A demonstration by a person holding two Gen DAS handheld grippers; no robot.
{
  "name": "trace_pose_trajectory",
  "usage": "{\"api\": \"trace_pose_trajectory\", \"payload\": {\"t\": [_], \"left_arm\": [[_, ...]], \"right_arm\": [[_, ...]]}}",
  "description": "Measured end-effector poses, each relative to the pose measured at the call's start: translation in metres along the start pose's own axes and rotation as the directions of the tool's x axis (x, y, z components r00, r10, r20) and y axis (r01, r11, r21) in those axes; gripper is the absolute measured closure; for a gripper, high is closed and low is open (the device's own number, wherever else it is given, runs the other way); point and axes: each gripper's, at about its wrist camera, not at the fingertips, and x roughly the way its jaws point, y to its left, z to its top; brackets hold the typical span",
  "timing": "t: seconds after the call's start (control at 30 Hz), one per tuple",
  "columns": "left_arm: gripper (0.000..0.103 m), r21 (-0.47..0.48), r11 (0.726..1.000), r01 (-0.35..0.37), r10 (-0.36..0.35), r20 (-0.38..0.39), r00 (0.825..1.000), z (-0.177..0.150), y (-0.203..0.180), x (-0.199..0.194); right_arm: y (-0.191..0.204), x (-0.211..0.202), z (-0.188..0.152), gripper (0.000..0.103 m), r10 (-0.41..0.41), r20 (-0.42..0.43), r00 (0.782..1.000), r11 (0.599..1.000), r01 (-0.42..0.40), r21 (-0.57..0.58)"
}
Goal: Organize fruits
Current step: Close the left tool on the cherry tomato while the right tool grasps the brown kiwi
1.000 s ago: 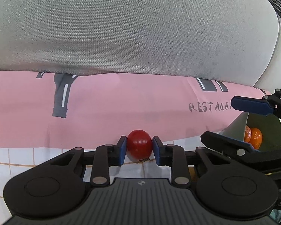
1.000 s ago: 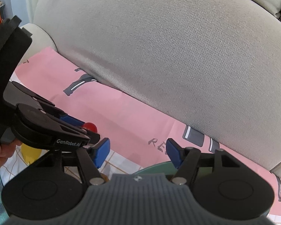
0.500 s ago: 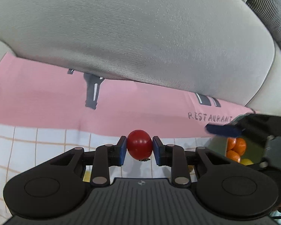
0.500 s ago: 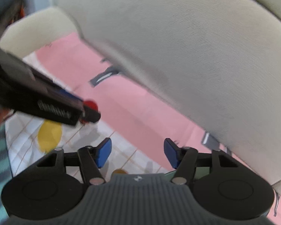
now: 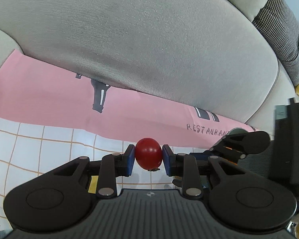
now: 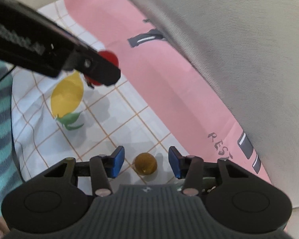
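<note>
My left gripper (image 5: 148, 158) is shut on a small red tomato (image 5: 149, 153), held above the checked cloth. The right wrist view shows that same gripper (image 6: 104, 70) at upper left with the red tomato (image 6: 109, 56) poking out past its dark finger. My right gripper (image 6: 145, 163) points steeply down over a small brown-yellow round fruit (image 6: 145, 163) lying on the cloth. Its jaws are closing, with the fruit between the blue pads and a gap on each side. In the left wrist view the right gripper (image 5: 225, 153) shows at right, its tips hidden.
A grey sofa cushion (image 5: 149, 39) rises behind a pink printed cloth (image 5: 49, 99). The white checked cloth (image 6: 113, 119) carries a printed yellow lemon (image 6: 67, 95). A teal striped fabric (image 6: 0, 129) lies at the left edge. A checked cushion (image 5: 281, 29) sits far right.
The left gripper has lifted and shifted with the tomato in it. The right gripper has tipped down over the cloth, its jaws have narrowed, and the small brown-yellow fruit has come between them.
</note>
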Motion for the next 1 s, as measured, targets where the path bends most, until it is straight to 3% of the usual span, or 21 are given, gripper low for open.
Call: {"api": "trace_pose_trajectory", "payload": {"t": [0.4, 0.53, 1.0], "left_arm": [[0.071, -0.035, 0.999, 0.010, -0.009, 0.032, 0.999, -0.004, 0.010, -0.012], [0.071, -0.039, 0.999, 0.017, -0.016, 0.040, 0.999, -0.004, 0.011, -0.015], [0.071, -0.038, 0.999, 0.016, -0.014, 0.051, 0.999, -0.004, 0.009, -0.023]], "right_arm": [[0.014, 0.027, 0.006, 0.069, -0.024, -0.142, 0.990, 0.994, 0.009, -0.107], [0.014, 0.032, 0.008, 0.079, -0.019, -0.154, 0.988, 0.995, 0.004, -0.098], [0.021, 0.034, 0.011, 0.080, -0.043, -0.151, 0.988, 0.995, 0.029, -0.098]]}}
